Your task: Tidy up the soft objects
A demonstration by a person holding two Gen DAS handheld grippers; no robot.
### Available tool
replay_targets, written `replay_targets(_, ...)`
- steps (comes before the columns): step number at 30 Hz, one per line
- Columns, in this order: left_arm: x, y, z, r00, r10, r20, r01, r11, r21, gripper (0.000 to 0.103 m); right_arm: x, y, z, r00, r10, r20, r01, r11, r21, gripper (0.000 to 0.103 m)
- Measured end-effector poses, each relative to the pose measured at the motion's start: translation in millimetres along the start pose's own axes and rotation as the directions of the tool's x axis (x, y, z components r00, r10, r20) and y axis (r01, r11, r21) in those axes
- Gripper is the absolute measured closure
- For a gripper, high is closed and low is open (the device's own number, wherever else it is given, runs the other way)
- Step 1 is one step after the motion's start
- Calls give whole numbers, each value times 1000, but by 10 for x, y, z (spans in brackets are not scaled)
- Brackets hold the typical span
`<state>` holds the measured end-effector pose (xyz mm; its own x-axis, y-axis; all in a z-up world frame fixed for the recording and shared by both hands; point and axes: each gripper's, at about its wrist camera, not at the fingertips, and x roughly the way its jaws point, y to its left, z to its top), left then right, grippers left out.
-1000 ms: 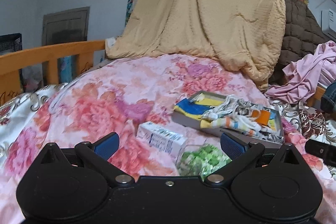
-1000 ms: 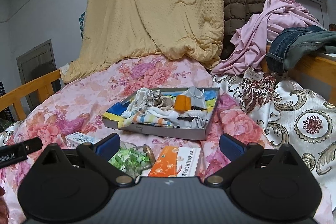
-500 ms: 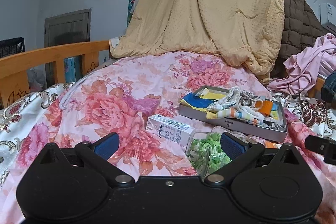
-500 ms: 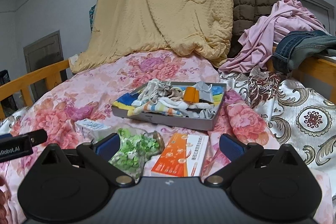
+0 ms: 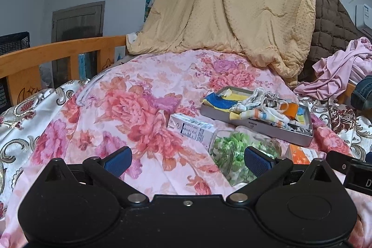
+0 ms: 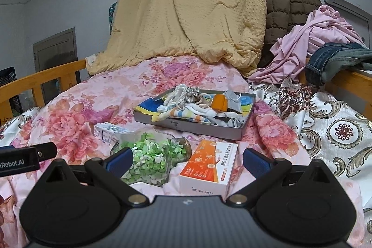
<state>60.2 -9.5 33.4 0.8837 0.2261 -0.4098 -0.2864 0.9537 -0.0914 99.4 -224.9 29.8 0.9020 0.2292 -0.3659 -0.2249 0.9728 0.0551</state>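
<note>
You've pulled both grippers back and up over the last sec: the shallow grey box (image 6: 194, 124) sat closer in view a moment ago, now it's farther off, mid-bed on the floral quilt (image 5: 139, 108). So no grab has happened; looks like you're backing off to re-frame, or the sorting pass is done.

Left gripper (image 5: 187, 160): jaws spread wide, nothing btwn the blue pads. Right gripper (image 6: 187, 160): same, wide and empty. Its black body also shows at the near right edge of the left view.

Task items: the soft stuff, i.e. the pile of socks and cloths (image 6: 197, 108) incl. a striped sock, an orange piece and a blue/yellow cloth, is already in the grey box, some draping over the near rim. I judge most of the sorting is done.

Not soft, lying near you on the quilt: a glass jar of green bits (image 6: 152, 160) on its side, a white carton (image 5: 191, 129) left of it, an orange-white box (image 6: 209, 166) right of it. The orange-white box lies nearest the right gripper, the jar btwn the two.

Far side: tan blanket (image 6: 193, 15), brown quilted coat, pink garment (image 6: 309, 41) and jeans at far right. If those count as soft objs, they're still loose.
</note>
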Motion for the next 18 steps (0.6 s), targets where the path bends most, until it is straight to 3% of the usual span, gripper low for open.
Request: replay_targets(18, -149, -4, -37, 1000, -3, 27, 3, 1000, 1, 1, -208, 36, -51, 1000, -23, 10, 23, 1000, -11, 0)
